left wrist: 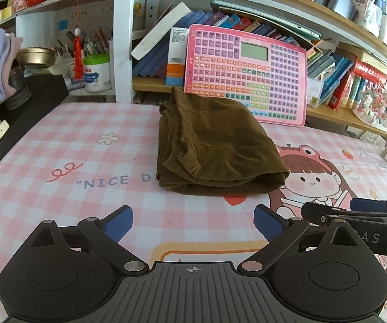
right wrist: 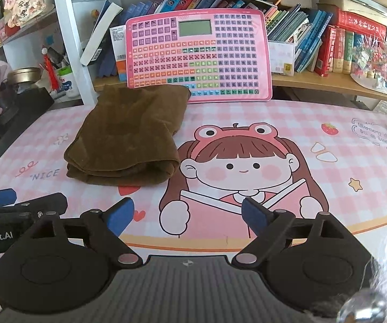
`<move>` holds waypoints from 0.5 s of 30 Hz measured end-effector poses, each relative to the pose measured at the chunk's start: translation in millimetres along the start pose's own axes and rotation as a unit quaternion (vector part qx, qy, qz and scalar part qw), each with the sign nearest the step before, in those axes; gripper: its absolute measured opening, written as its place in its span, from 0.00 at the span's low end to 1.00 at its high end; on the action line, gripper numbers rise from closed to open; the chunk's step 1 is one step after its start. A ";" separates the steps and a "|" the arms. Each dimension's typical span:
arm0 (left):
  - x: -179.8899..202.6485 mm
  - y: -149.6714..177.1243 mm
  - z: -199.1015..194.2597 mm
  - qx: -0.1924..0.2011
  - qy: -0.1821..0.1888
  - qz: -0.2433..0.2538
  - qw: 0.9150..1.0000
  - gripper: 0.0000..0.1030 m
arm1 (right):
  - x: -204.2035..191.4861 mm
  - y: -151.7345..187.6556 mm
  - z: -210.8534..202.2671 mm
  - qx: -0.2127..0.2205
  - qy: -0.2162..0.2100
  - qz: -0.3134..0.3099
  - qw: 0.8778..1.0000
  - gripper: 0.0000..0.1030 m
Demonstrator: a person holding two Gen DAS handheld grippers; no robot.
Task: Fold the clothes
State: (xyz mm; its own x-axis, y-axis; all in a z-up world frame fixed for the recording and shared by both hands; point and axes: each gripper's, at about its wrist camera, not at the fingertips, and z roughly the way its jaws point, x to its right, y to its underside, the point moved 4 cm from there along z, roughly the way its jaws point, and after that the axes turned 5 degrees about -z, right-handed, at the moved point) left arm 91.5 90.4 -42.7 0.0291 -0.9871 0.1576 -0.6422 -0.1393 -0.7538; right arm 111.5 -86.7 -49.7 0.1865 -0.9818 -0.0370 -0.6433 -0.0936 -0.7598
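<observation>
The surface [right wrist: 327, 123], covered by a pink checked mat with a cartoon girl, carries the whole scene. Behind it a bookshelf [right wrist: 314, 80] holds rows of books, and a pink keyboard toy [right wrist: 198, 56] leans against its lower board.

The brown garment [left wrist: 215, 150] lies on the mat toward the back, left of the cartoon girl. It is already doubled into a thick rectangle, with its far corner touching or just in front of the toy's lower edge. The rounded fold faces the grippers; loose layered edges show along its left side in the left wrist view.

The left gripper [left wrist: 193, 222] hovers just short of the near fold, its jaws spread and holding nothing. The right gripper [right wrist: 188, 215] sits beside it over the girl's picture, its jaws likewise spread and empty.

The fold looks nearly or fully done. If another fold is wanted, it would go best by pinching all layers at the two near corners, one gripper on each, then lifting evenly and carrying them away toward the far edge. Catching only the top layer would pull the stack apart. The uneven left edges may need squaring first.
</observation>
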 end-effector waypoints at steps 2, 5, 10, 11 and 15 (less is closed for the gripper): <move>-0.2 0.5 0.7 -0.001 0.000 0.001 1.000 0.96 | -1.4 0.5 -0.1 0.000 0.002 -0.002 1.000 0.85; -0.7 1.6 1.5 -0.003 -0.001 0.003 1.000 0.96 | -2.5 0.9 0.0 -0.001 0.007 -0.005 1.000 0.89; -0.4 4.3 3.6 -0.009 -0.001 0.005 1.000 0.96 | -1.7 2.7 0.4 -0.004 0.015 -0.006 1.000 0.91; -0.5 4.5 3.8 -0.010 0.000 0.005 1.000 0.96 | -1.5 3.1 0.4 -0.005 0.016 -0.006 1.000 0.91; -0.9 5.3 4.5 -0.012 0.001 0.006 1.000 0.96 | -0.9 4.1 -0.2 -0.008 0.022 -0.005 1.000 0.94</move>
State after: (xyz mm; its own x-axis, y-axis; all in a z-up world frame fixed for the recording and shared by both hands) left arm 91.5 90.2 -49.7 0.0207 -0.9885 0.1499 -0.6606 -0.1261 -0.7401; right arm 108.6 -86.3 -52.6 0.1607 -0.9870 0.0001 -0.6529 -0.1063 -0.7499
